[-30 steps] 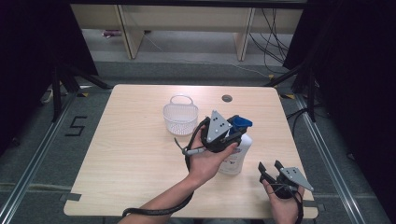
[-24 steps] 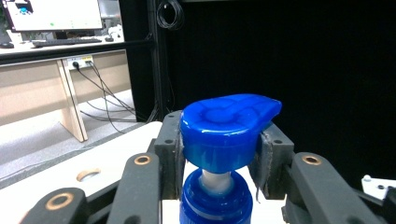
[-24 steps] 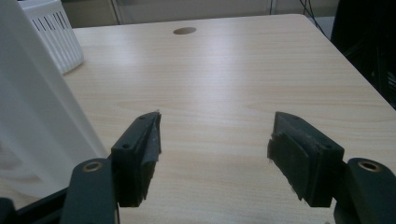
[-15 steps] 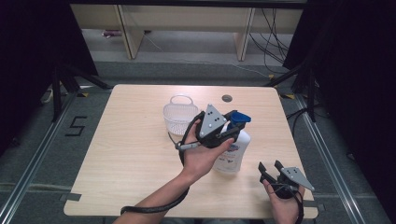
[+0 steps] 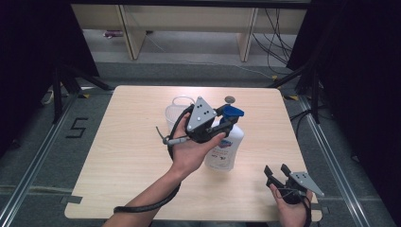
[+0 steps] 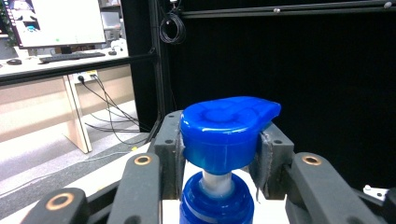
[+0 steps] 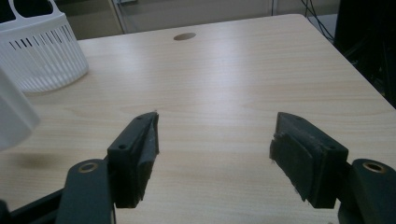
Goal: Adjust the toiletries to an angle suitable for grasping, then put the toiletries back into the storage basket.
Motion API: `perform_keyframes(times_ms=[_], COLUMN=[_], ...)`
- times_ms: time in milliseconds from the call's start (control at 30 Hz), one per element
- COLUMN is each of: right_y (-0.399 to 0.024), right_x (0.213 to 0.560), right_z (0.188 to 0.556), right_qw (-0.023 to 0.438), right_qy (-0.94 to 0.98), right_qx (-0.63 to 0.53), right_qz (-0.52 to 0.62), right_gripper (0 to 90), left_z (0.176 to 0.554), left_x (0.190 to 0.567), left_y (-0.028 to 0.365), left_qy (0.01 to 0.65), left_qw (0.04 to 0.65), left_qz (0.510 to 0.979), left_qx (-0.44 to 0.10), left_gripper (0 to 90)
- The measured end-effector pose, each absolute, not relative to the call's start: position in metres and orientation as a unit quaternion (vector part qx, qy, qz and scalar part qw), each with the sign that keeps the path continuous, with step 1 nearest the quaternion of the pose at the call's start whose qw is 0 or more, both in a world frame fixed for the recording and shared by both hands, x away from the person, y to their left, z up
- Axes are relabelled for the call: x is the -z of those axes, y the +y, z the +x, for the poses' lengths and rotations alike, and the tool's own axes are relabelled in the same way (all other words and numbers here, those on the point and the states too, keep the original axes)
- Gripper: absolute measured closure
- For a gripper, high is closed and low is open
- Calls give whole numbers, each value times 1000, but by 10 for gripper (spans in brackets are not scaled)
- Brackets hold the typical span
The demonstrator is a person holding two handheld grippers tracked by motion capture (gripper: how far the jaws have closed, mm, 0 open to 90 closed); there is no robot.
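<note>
Setting: dark-curtained workspace with a pale wooden desk [image 5: 123, 156] standing on a grey floor; a shelf unit stands behind the desk.
Landmark: white slatted basket [image 5: 176, 113], on the far middle of the desk.
Task thing: white pump bottle [image 5: 227, 149] with a blue pump head [image 6: 224, 128], just right of the basket and nearer the person; it leans, with its top tipped toward the far edge.
Bottle contact: its base looks at or barely off the desk; the high view does not settle which.
Left hand-held gripper [image 5: 213, 127]: clamped on the blue pump head, one pad pressing each side of it in the left gripper view, the white stem and blue collar below.
Right hand-held gripper [image 5: 276, 172]: jaws wide with nothing between them, held near the desk's near right corner, well apart from the basket and the bottle.
Right gripper view: bare desk between the pads, the basket [image 7: 42, 56] at far left, a round hole [image 7: 184, 36] in the desk beyond.
Done, by judgement: the bottle is gripped by its pump head and seems to be coming up.
Left, by judgement: carrying it to the basket, probably the goal, lowering it inside and letting go.
Risk: a hold on the pump head alone lets the heavy body swing.
</note>
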State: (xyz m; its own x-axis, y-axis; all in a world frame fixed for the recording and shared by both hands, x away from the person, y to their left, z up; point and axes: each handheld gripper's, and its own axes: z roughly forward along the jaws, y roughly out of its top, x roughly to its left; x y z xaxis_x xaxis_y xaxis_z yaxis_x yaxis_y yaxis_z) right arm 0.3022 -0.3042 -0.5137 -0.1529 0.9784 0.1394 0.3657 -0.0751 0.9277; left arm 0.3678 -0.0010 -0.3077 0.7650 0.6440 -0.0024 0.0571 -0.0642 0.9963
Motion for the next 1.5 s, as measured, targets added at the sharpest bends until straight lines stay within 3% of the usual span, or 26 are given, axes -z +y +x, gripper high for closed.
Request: perform_keyframes(times_ms=[200, 700, 733, 1500], right_y=[-304, -302, -299, -301], right_x=[513, 513, 514, 513], right_z=[303, 313, 313, 316], right_qw=[305, 314, 298, 309], right_qy=[593, 611, 597, 605], right_qx=[-474, -461, -476, -467], right_qz=[575, 561, 573, 566], right_gripper=[322, 327, 327, 323], left_z=[365, 363, 365, 370], left_x=[298, 287, 286, 287], left_y=[8, 24, 27, 57], left_qy=[256, 271, 265, 276], left_qw=[641, 646, 645, 644], left_qz=[686, 676, 676, 667], left_qx=[-232, -228, -239, -254], left_gripper=[598, 599, 599, 598])
